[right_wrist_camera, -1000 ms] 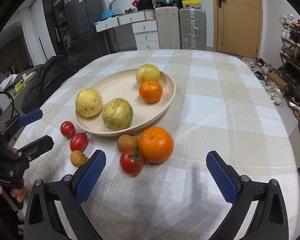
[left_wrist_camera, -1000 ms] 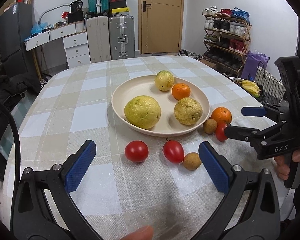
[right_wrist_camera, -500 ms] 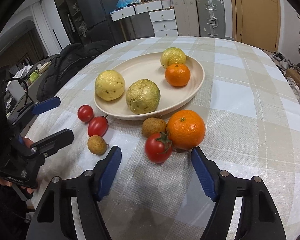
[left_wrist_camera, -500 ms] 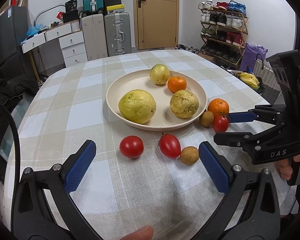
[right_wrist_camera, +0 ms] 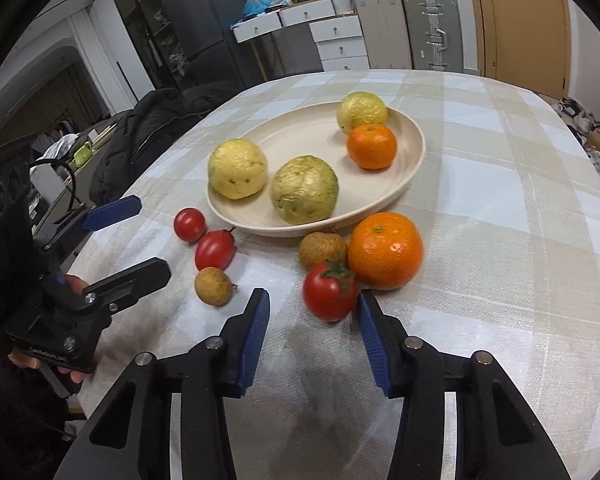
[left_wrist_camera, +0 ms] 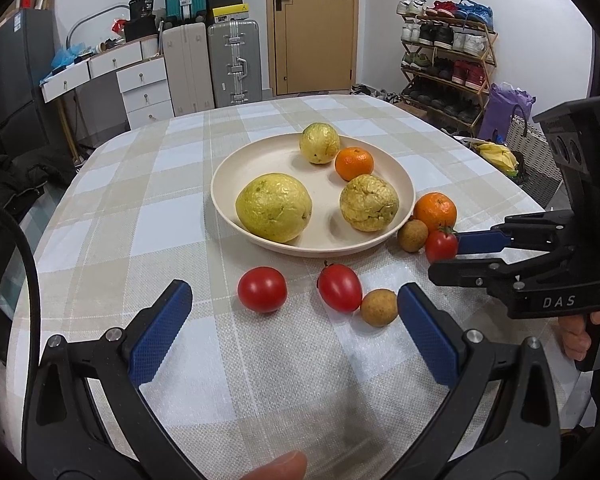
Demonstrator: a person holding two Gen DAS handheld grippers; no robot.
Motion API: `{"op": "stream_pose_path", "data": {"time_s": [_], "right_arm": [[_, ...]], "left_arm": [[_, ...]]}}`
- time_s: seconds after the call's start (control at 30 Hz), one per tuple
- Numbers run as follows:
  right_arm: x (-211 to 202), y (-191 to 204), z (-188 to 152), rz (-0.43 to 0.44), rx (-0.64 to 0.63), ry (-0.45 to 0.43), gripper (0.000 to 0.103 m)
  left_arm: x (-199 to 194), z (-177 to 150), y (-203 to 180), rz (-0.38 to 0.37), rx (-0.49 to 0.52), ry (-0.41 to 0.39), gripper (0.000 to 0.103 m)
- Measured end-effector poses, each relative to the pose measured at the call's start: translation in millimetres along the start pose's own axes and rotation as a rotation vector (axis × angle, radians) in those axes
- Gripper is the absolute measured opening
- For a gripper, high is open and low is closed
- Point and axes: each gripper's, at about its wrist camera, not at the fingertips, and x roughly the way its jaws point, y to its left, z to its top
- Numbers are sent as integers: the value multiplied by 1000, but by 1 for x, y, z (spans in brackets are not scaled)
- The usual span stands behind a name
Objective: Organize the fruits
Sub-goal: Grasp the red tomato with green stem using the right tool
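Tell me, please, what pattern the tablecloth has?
The tablecloth is a beige-and-white check, clearest in the left wrist view.

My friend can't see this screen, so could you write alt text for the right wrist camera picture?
The right gripper is closing around a red tomato on a checked tablecloth, beside an orange and a small brown fruit. Behind, a cream plate holds three yellow-green fruits and an orange.

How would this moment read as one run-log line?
right gripper: jaws closing around stemmed tomato, not gripped | left gripper: open, idle | plate: four fruits
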Motion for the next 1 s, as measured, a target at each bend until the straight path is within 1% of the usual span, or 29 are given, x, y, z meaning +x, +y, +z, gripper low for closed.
{"op": "stream_pose_path", "data": {"time_s": [0.13, 0.2, 0.33, 0.47, 0.5, 0.67, 0.77, 0.87, 0.93, 1.0], "right_arm": [[1, 1, 0, -6, 11, -7, 47], [2, 0, 1, -16, 14, -3, 41], [2, 0, 1, -20, 16, -3, 38], [3, 0, 1, -24, 15, -1, 30], [3, 0, 1, -27, 14, -2, 29], [-1, 3, 1, -33, 0, -17, 28], [-9, 4, 3, -23, 0, -43, 28], [-16, 6, 5, -18, -3, -58, 28], [-19, 6, 6, -14, -3, -65, 28], [-21, 7, 6, -14, -5, -69, 28]], "left_arm": [[1, 0, 0, -1, 1, 3, 102], [1, 0, 0, -1, 1, 4, 102], [1, 0, 0, -2, 0, 4, 102], [3, -1, -1, -7, 1, 11, 102], [3, -1, -2, -9, 2, 13, 102], [5, -3, -4, -22, 0, 31, 102], [6, -4, -6, -41, 0, 46, 102], [9, -6, -9, -34, 15, 70, 102], [10, -7, -12, -55, 25, 77, 102], [10, -8, -15, -92, 31, 83, 98]]}}
